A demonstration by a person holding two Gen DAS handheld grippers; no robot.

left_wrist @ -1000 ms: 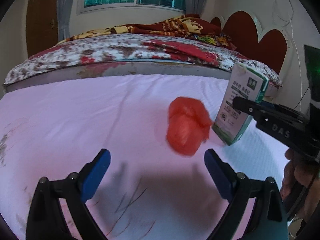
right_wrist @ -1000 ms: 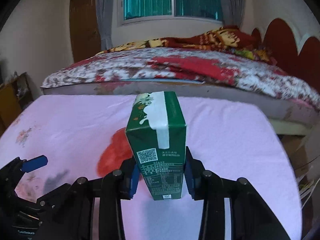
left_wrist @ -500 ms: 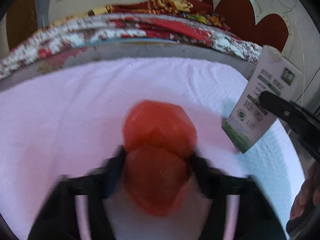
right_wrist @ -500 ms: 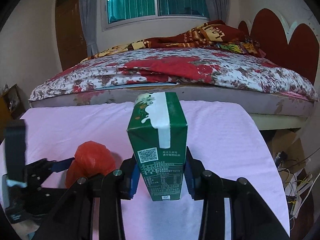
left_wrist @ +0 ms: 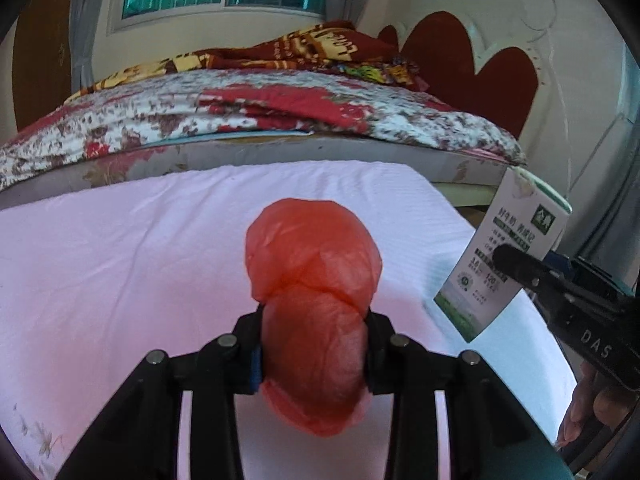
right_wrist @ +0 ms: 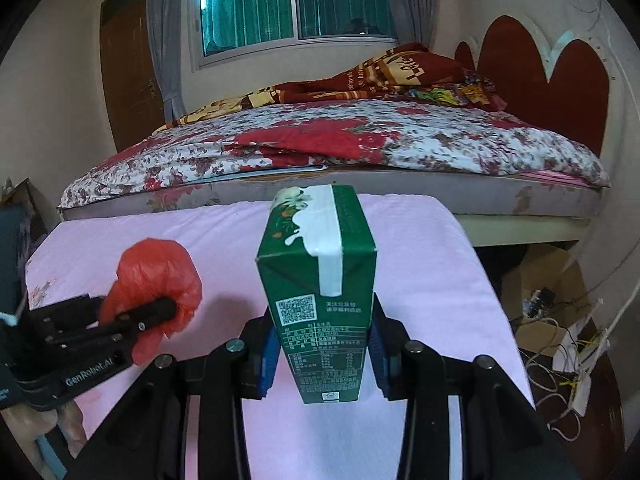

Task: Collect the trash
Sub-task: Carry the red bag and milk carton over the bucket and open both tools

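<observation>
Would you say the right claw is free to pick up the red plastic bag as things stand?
Probably not: the right claw is shut on the milk carton, and the red plastic bag sits between the pads of the closing left claw.

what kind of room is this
Most likely a home bedroom: a bed with a floral quilt, a red scalloped headboard, and a curtained window behind the pink-covered table.

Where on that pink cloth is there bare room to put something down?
The pink cloth lies bare beyond the green milk carton, toward the floral-quilted bed, and left of the crumpled red plastic bag. It is crowded near both grippers.
</observation>
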